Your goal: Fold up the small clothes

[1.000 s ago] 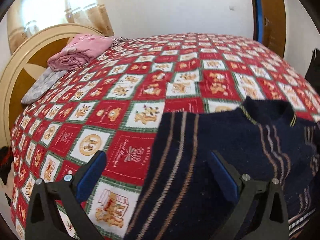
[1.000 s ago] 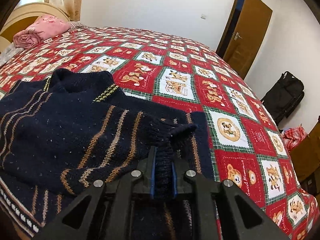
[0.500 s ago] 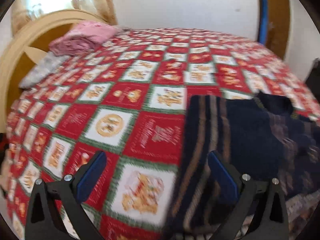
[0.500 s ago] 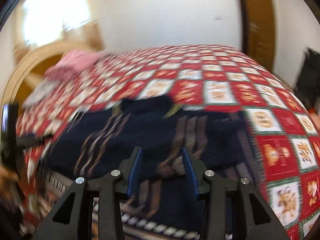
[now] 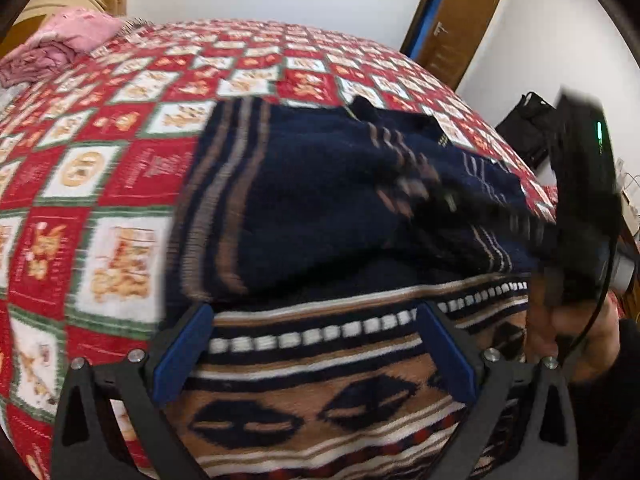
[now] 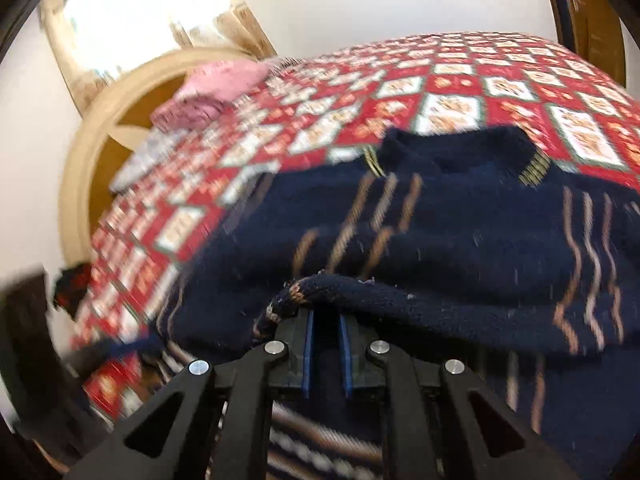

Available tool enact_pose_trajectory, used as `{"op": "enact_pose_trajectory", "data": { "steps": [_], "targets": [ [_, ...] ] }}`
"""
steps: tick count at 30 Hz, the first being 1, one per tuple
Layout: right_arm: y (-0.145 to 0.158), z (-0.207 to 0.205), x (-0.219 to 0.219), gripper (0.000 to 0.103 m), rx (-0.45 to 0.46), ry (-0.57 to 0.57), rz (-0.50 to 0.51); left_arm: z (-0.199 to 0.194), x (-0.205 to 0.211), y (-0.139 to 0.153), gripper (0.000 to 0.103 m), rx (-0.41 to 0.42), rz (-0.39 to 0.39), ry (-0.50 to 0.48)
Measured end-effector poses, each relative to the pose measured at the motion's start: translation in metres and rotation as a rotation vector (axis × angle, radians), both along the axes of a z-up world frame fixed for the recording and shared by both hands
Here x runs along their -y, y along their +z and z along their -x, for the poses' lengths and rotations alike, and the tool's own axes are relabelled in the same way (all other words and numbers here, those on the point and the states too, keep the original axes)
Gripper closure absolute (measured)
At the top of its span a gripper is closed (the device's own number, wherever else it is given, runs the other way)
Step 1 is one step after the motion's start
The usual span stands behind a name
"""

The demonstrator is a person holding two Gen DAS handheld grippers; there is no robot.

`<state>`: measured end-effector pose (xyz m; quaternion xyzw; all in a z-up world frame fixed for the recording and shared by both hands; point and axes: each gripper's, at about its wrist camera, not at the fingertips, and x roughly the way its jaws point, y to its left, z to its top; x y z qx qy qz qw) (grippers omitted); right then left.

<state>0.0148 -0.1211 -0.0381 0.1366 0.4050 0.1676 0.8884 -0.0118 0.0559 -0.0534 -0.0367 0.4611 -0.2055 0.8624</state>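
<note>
A small navy knitted sweater [image 5: 312, 200] with tan stripes and a patterned brown hem lies on the bed; it also shows in the right wrist view [image 6: 460, 232]. My left gripper [image 5: 316, 344] is open and empty, its blue pads [image 5: 182, 354] spread over the patterned hem. My right gripper [image 6: 326, 326] is shut on a navy sleeve cuff [image 6: 316, 292] and holds it over the sweater's body. In the left wrist view the right gripper's body [image 5: 580, 208] shows at the right with the sleeve stretched toward it.
The bed carries a red, white and green patchwork quilt [image 5: 120, 140]. Pink folded clothes [image 5: 60, 44] lie by the wooden headboard [image 6: 92, 152]. A brown door [image 5: 456, 20] and a black bag [image 5: 524, 128] stand beyond the bed's far side.
My right gripper opened, then closed again on a sleeve cuff and swung left over the sweater. My left gripper moved right to hover over the patterned hem, still open.
</note>
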Motion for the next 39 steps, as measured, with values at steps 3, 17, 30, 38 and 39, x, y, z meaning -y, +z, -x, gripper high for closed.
{"op": "enact_pose_trajectory", "data": {
  "steps": [3, 17, 30, 38, 39],
  "targets": [
    [0.009, -0.014, -0.002, 0.091, -0.001, 0.0, -0.099, -0.008, 0.007, 0.0, 0.0, 0.031, -0.015, 0.02],
    [-0.01, 0.002, -0.025, 0.091, -0.045, 0.114, -0.15, -0.047, -0.036, 0.01, 0.011, 0.046, 0.005, 0.235],
    [-0.013, -0.048, -0.048, 0.091, -0.055, 0.066, -0.31, -0.012, -0.041, 0.045, 0.007, 0.215, -0.055, 0.253],
    [-0.024, -0.085, -0.046, 0.091, -0.149, 0.039, -0.457, -0.03, -0.031, 0.034, 0.006, 0.223, -0.149, 0.175],
    [-0.028, -0.086, -0.045, 0.091, -0.164, 0.034, -0.489, -0.034, -0.028, 0.03, 0.006, 0.216, -0.165, 0.17]
  ]
}}
